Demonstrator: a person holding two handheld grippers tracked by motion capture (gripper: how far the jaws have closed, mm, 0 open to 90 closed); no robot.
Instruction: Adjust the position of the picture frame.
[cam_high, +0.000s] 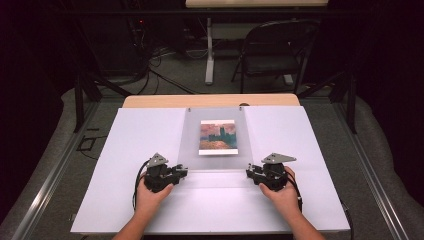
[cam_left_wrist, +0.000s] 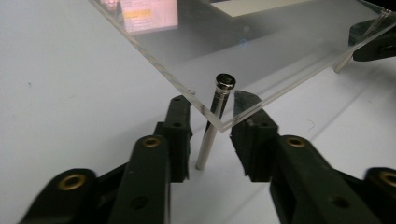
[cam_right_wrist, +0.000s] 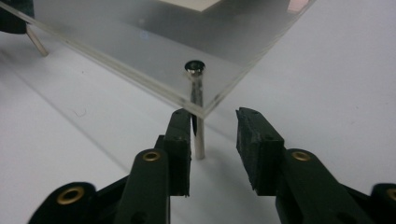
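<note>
The left gripper stands with its jaws part open, one on each side of a slim metal standoff post and apart from it, so it holds nothing. The right gripper is open about as wide; its post sits just beside the inner pad, and whether they touch cannot be told.

Each post carries a near corner of a clear acrylic sheet, which lies raised over the white board on the desk, in the middle towards the far edge, with a small painting print under it.

The step in hand looks like gripping, or letting go of, the two near posts. To do it well, centre each post between the pads, the right one most of all, and close square on the shaft below the sheet's edge, not on the acrylic corner. Work both hands evenly: a sideways push on one post could tilt the sheet or skate it across the print.
</note>
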